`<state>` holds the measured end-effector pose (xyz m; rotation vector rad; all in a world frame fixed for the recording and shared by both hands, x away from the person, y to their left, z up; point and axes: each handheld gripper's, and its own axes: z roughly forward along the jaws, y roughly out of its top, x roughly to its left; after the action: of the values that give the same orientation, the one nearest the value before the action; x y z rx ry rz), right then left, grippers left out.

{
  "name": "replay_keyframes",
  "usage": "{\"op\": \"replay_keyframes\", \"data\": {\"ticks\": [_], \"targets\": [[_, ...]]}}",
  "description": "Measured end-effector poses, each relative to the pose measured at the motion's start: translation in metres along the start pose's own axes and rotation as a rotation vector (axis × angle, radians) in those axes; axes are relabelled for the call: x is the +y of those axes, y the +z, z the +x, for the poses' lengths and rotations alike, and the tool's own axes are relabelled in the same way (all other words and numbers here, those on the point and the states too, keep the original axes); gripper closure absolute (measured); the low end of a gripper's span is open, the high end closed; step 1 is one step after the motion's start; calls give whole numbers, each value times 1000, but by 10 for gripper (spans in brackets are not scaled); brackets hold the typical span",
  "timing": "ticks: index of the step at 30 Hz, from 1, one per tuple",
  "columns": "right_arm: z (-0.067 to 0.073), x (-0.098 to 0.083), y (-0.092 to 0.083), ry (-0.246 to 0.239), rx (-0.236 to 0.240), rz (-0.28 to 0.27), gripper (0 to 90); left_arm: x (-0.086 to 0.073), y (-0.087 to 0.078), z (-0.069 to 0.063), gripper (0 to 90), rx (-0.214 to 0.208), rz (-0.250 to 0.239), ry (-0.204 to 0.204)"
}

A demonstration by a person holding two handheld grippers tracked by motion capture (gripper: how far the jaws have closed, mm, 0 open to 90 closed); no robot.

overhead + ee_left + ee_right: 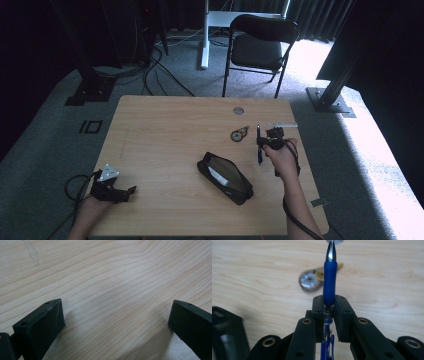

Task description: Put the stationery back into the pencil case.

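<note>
A blue pen (329, 277) is sitting clamped between the two black jaws of the right gripper (329, 305), which are pressing on its barrel from both sides. In the right gripper view the pen is pointing straight away from the camera, its blue grip section and silver tip standing beyond the jaw ends while its clear lower barrel is running back between them. In the high view the pen (259, 145) is showing as a thin dark line just left of the right gripper (272, 140), and the person's right hand (282, 157) is wrapping the gripper's body from behind.

Taking the pen as the landmark: a small round tape dispenser (239, 134) with a yellowish part is lying just to its left on the wooden table (165, 130), and in the right gripper view that dispenser (310, 282) is sitting behind the pen's grip. A grey disc (238, 110) set into the tabletop is lying farther away beyond the dispenser. A black pencil case (225, 177), its mouth gaping, is lying left of the pen and nearer the person. A pale slim object (282, 125) is lying just beyond the pen to the right.

Well to the left of the pen, the left gripper (112, 192) is resting at the table's near edge in the left hand (90, 207), its jaws spread wide with bare wood between them.
</note>
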<state>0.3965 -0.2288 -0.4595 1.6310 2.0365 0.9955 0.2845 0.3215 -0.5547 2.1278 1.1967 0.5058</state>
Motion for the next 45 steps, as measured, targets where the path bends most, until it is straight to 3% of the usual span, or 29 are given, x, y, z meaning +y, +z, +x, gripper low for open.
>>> {"op": "replay_keyframes", "data": {"ticks": [10,23,37,39,45], "targets": [[19,13,-34,-68,72,-88,792,0,0,0,6,0,0,0],[54,18,-62,-196,165,-128,792,0,0,0,6,0,-1,-1],[95,10,-67,-309,295,-92,792,0,0,0,7,0,-1,0],[100,8,-66,-342,297,-77,792,0,0,0,6,0,-1,0],[110,1,-54,-369,319,-23,792,0,0,0,6,0,-1,0]]}}
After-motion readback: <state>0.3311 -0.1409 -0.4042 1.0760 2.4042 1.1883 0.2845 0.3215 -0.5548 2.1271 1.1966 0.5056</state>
